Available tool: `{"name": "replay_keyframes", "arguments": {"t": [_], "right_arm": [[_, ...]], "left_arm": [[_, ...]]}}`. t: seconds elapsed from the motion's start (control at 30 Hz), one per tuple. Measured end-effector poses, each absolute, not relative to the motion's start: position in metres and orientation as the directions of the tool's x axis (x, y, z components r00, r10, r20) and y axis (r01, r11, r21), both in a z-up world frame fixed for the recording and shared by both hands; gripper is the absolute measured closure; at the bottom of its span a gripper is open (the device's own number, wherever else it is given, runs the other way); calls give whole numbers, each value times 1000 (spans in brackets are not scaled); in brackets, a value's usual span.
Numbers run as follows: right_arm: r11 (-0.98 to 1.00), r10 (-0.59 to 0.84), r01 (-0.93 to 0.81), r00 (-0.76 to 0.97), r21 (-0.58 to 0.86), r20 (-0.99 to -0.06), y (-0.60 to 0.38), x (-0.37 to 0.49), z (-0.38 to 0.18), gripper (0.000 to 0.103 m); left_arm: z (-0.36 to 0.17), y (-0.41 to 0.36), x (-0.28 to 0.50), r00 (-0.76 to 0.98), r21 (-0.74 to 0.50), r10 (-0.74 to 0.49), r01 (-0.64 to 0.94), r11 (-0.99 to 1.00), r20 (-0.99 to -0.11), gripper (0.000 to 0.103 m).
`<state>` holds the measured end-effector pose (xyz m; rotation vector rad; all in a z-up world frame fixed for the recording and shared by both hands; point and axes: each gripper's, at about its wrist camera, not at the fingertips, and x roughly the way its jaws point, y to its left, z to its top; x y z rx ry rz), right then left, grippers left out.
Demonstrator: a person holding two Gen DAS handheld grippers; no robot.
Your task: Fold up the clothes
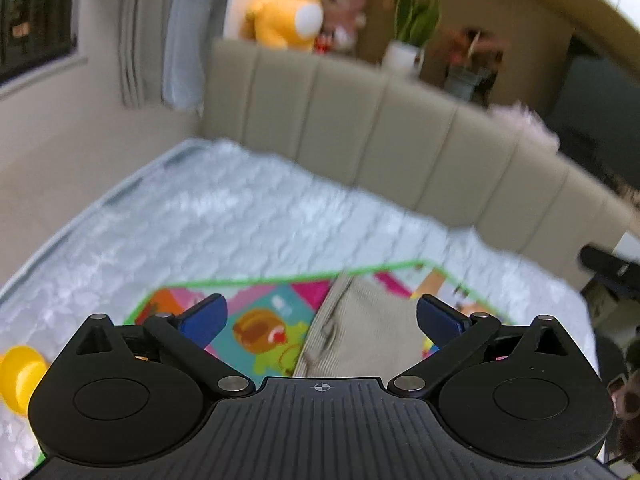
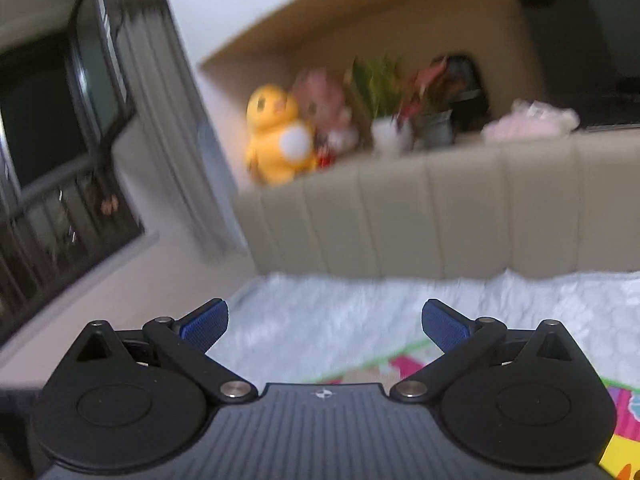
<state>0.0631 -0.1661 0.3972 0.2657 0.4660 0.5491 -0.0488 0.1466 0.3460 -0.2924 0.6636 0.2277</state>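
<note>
Left tongs (image 1: 322, 316): spread wide, empty, held above mat (image 1: 260, 320). Garment (image 1: 360, 332): beige, bunched, straight ahead between the tips. Right tongs (image 2: 325, 322): spread wide, empty, aimed past mat edge at mattress (image 2: 320, 312). Risks: single-layer pinch, skewed fold from mismatched heights.

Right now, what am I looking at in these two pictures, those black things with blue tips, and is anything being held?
These are two handheld grippers that a person carries, one per hand, each with a small camera looking forward along its fingers. One picture is from the left gripper, the other from the right gripper. The blue tips are finger pads. Both grippers stand open and hold nothing. Below lies a bed with a white quilted mattress and a beige headboard. On the mattress is a colourful play mat, and on it a beige corduroy garment, waiting to be folded. A yellow plush toy and a potted plant sit on the ledge behind.
</note>
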Motion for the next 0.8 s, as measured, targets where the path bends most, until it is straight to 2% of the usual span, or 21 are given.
{"name": "replay_keyframes", "arguments": {"t": [0.1, 0.23, 0.4, 0.43, 0.47, 0.57, 0.67, 0.8], "right_arm": [[831, 536, -423, 785, 363, -313, -172, 52, 420, 0], [868, 482, -409, 828, 280, -286, -166, 43, 423, 0], [887, 461, -441, 837, 137, -293, -137, 54, 390, 2], [882, 468, -459, 830, 104, -303, -127, 60, 378, 10], [873, 478, -482, 815, 75, -326, -116, 69, 364, 18], [863, 473, -501, 762, 60, -441, -86, 111, 306, 31], [895, 416, -433, 717, 112, -559, -66, 159, 231, 31], [937, 334, -308, 657, 163, -676, -54, 216, 134, 31]], "left_arm": [[370, 132, -62, 801, -186, 111, -267, 946, -588, 0], [379, 112, -60, 831, -194, 80, -221, 956, -550, 0], [342, 104, -36, 841, -323, -46, -156, 933, -539, 0], [327, 106, -32, 844, -348, -55, -160, 924, -534, 0], [310, 108, -28, 846, -369, -60, -166, 914, -530, 0], [249, 118, -23, 853, -418, -66, -185, 889, -518, 0], [182, 131, -16, 821, -453, -116, -186, 872, -559, 0], [112, 146, -5, 785, -415, -145, -152, 897, -603, 0]]}}
